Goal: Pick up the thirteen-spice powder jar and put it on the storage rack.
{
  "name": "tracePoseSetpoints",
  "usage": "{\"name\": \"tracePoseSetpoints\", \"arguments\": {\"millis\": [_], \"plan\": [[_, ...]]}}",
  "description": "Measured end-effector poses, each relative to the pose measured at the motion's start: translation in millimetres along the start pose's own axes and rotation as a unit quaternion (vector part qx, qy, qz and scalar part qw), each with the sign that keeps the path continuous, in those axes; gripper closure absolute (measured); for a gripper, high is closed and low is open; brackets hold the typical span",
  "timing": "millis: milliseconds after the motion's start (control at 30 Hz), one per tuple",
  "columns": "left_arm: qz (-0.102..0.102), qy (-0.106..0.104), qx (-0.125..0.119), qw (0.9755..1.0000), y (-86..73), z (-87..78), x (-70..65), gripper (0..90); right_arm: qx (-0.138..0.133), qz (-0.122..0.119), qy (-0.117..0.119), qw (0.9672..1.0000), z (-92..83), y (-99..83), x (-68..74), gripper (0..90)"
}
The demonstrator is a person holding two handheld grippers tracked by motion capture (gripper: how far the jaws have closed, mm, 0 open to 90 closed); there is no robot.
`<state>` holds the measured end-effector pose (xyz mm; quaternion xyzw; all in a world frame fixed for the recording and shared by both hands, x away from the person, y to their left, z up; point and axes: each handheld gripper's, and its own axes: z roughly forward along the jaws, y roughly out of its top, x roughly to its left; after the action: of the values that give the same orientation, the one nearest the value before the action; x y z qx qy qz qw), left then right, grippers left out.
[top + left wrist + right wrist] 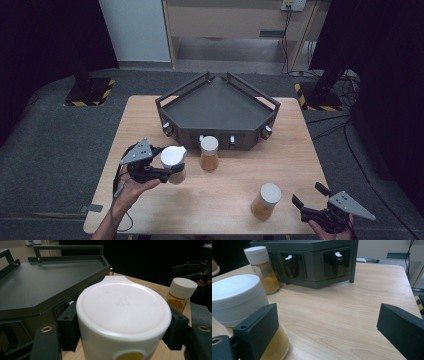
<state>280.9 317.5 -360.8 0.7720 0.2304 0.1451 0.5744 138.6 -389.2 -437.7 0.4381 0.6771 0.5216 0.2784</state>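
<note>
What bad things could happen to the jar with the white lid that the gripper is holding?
1. The left gripper clamps the held jar just under its white lid, so it might slip or tilt.
2. The tall spice jar stands close beside it and could get bumped over.
3. The dark tray has a raised rail; the jar could catch on it if carried across too low.
</note>
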Motion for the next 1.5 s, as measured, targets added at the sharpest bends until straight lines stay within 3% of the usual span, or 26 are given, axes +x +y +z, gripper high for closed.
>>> {"name": "tracePoseSetpoints", "arguments": {"millis": [300, 1000, 1500], "plan": [[0.001, 0.002, -0.001, 1.0000, 14.8, 4.4, 5.8, 29.2, -0.001, 0.000, 0.000, 1.0000, -0.1, -0.2, -0.1, 3.8], [0.007, 0.029, -0.008, 0.9995, 60.9, 20.1, 16.5, 29.4, -0.002, 0.002, 0.000, 1.0000, -0.3, -0.7, -0.7, 3.9], [-0.005, 0.066, -0.011, 0.9977, 85.2, 39.6, 32.7, 29.5, -0.002, 0.003, 0.001, 1.0000, -0.2, -0.9, -1.4, 3.9]]}}
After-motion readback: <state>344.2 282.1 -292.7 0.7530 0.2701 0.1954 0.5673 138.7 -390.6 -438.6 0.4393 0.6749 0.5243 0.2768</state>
